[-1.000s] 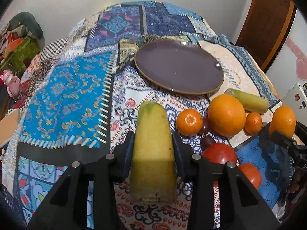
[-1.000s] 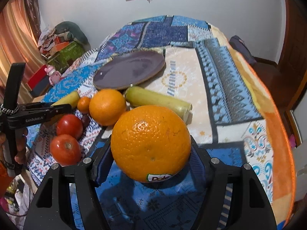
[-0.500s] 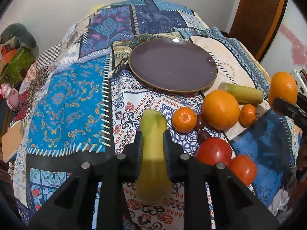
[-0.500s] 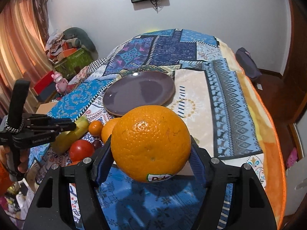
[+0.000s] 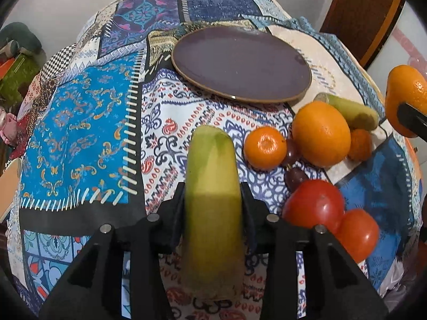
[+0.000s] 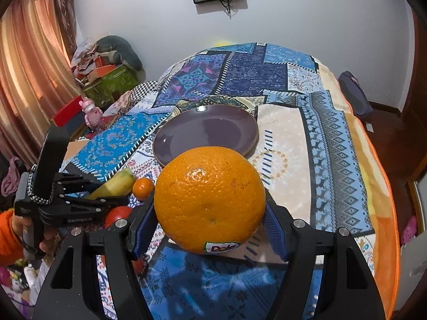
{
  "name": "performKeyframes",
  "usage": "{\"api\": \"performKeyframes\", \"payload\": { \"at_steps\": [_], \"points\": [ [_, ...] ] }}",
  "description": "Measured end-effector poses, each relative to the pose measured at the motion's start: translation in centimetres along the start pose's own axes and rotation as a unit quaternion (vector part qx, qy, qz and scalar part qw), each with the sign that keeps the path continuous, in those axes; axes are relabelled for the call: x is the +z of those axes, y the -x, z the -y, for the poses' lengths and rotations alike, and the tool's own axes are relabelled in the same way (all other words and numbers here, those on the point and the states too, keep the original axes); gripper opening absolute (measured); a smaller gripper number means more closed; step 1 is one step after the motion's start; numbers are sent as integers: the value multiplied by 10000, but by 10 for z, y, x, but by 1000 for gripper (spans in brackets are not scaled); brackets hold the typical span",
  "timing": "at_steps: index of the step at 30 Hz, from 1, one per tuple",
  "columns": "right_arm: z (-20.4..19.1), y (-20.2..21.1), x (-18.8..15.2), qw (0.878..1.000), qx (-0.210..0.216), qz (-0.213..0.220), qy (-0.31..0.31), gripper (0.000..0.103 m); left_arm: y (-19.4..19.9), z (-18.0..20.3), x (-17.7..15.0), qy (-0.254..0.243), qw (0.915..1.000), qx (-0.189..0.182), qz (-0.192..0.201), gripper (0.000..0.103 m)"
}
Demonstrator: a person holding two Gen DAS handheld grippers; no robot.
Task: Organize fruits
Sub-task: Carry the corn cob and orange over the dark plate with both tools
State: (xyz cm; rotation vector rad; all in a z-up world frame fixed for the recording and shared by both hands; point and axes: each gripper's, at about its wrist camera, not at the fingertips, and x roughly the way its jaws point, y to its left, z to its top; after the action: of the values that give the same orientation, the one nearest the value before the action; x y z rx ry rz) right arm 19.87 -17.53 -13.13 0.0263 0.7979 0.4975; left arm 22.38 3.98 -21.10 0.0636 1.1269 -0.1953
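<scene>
Here the left black two-finger gripper (image 5: pixel 213 208) is clamped on a long yellow-green banana-like fruit (image 5: pixel 212 200), which sticks forward between its jaws above the patterned blue patchwork cloth (image 5: pixel 80 122). The right black two-finger gripper (image 6: pixel 210 229) is closed around a large round orange with a Dole sticker (image 6: pixel 209 200), held above the cloth with the round purple ceramic plate (image 6: pixel 186 138) behind it. Just right of the left gripper, two red tomatoes lie touching, the larger tomato (image 5: pixel 315 202) nearer the middle and the smaller tomato (image 5: pixel 356 232) beside it. Beyond them sit a second large orange (image 5: pixel 320 133) and two small mandarins, the near mandarin (image 5: pixel 264 148) on its left and the far mandarin (image 5: pixel 359 144) on its right. Two dark grapes (image 5: pixel 295 177) rest between the tomatoes and the oranges. A second yellow-green fruit (image 5: pixel 349 108) lies behind the large orange, near the plate's rim. The plate carries no fruit.
</scene>
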Motion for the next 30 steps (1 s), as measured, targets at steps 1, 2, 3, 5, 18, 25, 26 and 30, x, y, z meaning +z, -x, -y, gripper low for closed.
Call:
{"api": "performKeyframes", "payload": {
  "at_steps": [1, 2, 3, 5, 18, 25, 26, 30],
  "points": [
    [0, -1, 2, 10000, 21, 9, 2, 67, 0, 1, 1, -10, 10000, 57, 39, 38],
    [-1, -3, 6, 10000, 30, 21, 15, 67, 1, 0, 3, -8, 9999, 88, 67, 38],
    [-1, -3, 8, 10000, 25, 35, 30, 67, 2, -1, 7, -5, 9999, 109, 91, 38],
    [-2, -5, 14, 9999, 11, 86, 80, 67, 4, -3, 14, 37, 9998, 99, 182, 38],
    [-7, -43, 61, 9987, -114, 111, 479, 67, 32, -19, 72, 211, 9954, 130, 921, 38],
    [-4, -79, 79, 9986, -106, -155, 490, 67, 30, -22, 111, 279, 9928, 71, 1161, 38],
    [-4, -86, 82, 9984, -123, -203, 512, 67, 28, -22, 117, 290, 9927, 62, 1173, 38],
    [-2, -107, 91, 9973, -211, -372, 603, 67, 18, -24, 136, 302, 9919, 133, 1225, 38]
  ]
}}
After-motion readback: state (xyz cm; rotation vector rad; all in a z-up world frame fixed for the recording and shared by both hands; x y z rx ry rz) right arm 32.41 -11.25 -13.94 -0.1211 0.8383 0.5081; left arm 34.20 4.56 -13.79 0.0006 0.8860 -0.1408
